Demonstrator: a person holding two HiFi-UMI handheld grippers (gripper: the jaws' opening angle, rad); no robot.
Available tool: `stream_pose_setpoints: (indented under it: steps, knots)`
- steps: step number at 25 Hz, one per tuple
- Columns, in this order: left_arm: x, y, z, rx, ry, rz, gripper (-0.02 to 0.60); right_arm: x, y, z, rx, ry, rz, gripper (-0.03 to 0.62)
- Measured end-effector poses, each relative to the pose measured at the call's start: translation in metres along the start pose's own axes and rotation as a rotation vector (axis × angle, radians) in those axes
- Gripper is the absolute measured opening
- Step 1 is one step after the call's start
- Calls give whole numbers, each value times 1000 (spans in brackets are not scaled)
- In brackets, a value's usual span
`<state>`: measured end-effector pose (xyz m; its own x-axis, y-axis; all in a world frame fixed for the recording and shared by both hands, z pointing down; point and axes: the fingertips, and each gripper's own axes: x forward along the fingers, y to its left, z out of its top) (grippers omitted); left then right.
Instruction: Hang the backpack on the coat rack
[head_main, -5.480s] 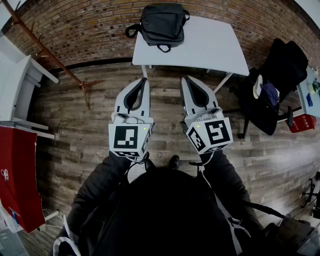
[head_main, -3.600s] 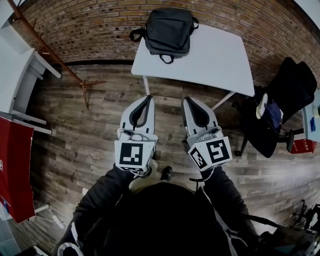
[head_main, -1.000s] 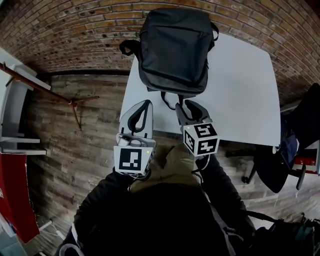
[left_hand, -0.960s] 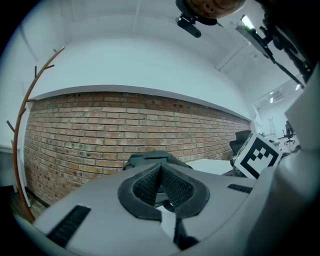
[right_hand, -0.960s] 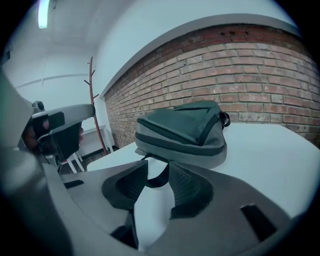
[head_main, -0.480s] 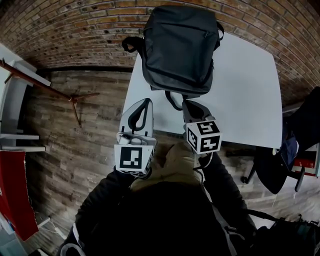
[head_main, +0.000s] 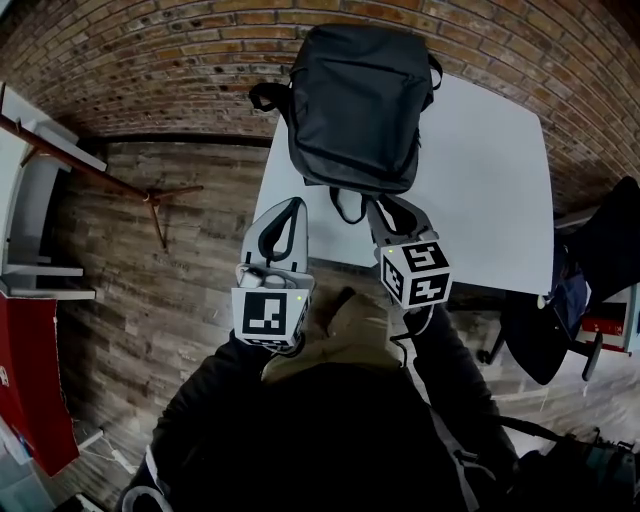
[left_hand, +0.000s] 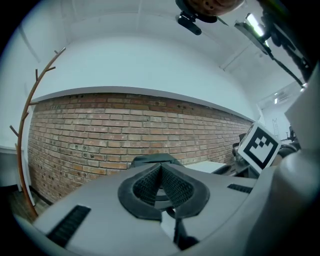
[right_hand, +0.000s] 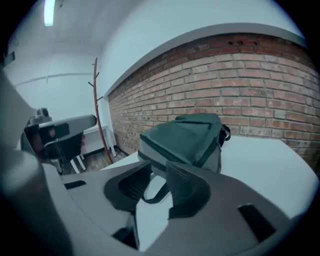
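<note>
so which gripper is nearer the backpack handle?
Right. The right gripper has jaws just opening around the handle; the left gripper, shut, sits apart to its left.

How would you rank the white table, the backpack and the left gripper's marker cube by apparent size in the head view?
1. White table
2. Backpack
3. Marker cube on the left gripper, smallest, though nearest the camera

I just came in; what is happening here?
A person with a gripper in each hand stands at the table, where the backpack lies. The right gripper has the backpack's top handle between its jaws, which have just been opening. The left gripper is shut and empty. The coat rack stands at the left.
</note>
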<state>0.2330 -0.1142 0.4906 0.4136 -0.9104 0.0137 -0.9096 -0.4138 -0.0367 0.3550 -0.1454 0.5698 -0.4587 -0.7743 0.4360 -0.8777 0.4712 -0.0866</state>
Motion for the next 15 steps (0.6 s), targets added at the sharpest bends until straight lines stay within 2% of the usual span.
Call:
stream_pose_setpoints:
  steps: [1,2,7,10,15]
  knots:
    - [-1,0,0,3,-1,-1,9,6,1,-9,1,30,3,119]
    - [-2,0,-2,2,-1,1,9,11,2,-18,3,56,1,158]
    - [-6,1,-11,-3,11,12,9,30,-4,-57,38,176,-36,161]
    - [-4,8,-13,14,24,26,9,41,-8,-67,66,226,-40,161]
    - [-2,17,-12,-7,25,53,9,57,-10,-78,85,312,-50,160]
